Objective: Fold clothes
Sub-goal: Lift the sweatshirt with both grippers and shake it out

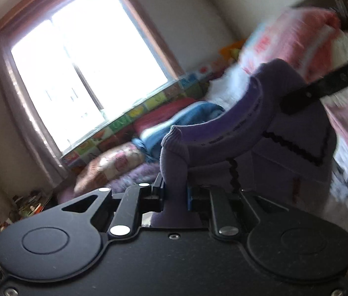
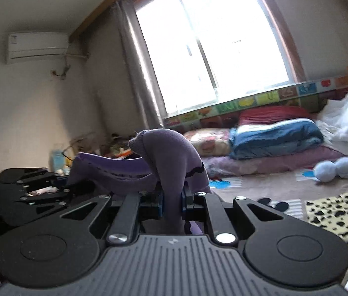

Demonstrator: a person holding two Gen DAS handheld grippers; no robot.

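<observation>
A purple knit garment point(image 1: 235, 128) with black zigzag trim is held up in the air between both grippers. My left gripper point(image 1: 175, 194) is shut on one ribbed edge of it. My right gripper point(image 2: 171, 197) is shut on another edge of the same purple garment point(image 2: 171, 153), which bunches above the jaws. In the right wrist view the left gripper point(image 2: 58, 185) shows at the left, close by, with the cloth stretched between the two. In the left wrist view the right gripper's black body point(image 1: 322, 86) enters from the upper right.
A bed with a patterned spread point(image 2: 334, 209) lies below. Folded blue bedding point(image 2: 272, 138) and a red pillow point(image 2: 270, 114) lie under the bright window point(image 2: 211, 44). A blue plush toy point(image 2: 334, 169) lies on the bed. A pink and white quilt stack point(image 1: 297, 39) stands at the right.
</observation>
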